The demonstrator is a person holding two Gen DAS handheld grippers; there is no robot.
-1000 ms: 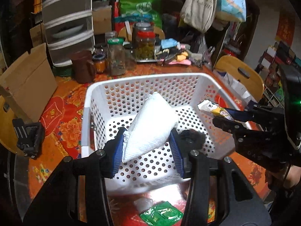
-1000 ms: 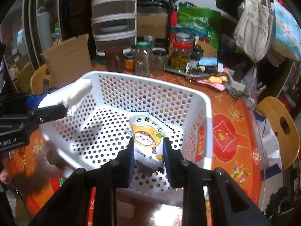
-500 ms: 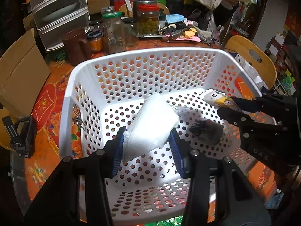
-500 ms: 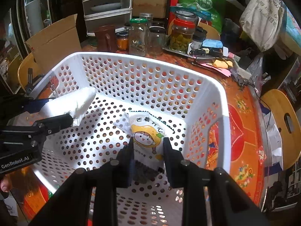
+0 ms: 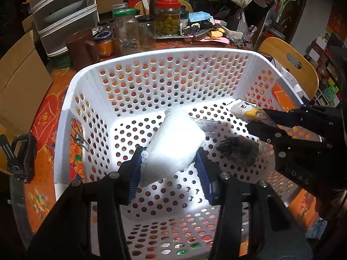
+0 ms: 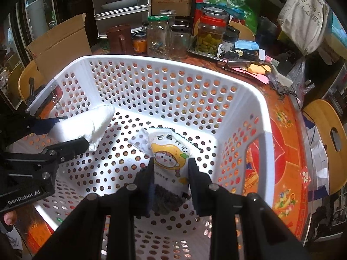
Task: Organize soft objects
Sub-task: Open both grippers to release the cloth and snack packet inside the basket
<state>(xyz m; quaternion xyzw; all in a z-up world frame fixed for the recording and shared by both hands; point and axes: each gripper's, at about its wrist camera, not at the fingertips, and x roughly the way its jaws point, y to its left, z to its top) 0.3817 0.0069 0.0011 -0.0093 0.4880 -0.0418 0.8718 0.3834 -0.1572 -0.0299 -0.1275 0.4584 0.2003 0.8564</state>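
Observation:
A white perforated basket [image 5: 65, 117] [image 6: 263, 117] sits on the orange patterned table. My left gripper [image 5: 169, 164] is shut on a white soft packet [image 5: 175, 143] and holds it over the basket floor; that packet also shows in the right wrist view [image 6: 84, 126]. My right gripper [image 6: 171, 169] is shut on a snack pouch with a yellow cartoon face [image 6: 169, 153], inside the basket near its right wall. The pouch [image 5: 249, 112] shows in the left wrist view too. A dark fuzzy object [image 5: 240, 149] lies on the basket floor below the right gripper.
Glass jars [image 5: 167, 17] [image 6: 158, 34], a brown mug [image 6: 118, 39] and plastic drawers [image 5: 63, 13] stand behind the basket. A cardboard box [image 6: 60, 43] is at the left. A wooden chair [image 6: 331, 130] is at the right. A metal clip [image 5: 79, 139] hangs on the basket's left wall.
Both grippers have moved forward and down into the basket with their packets still held. The basket now fills both views.

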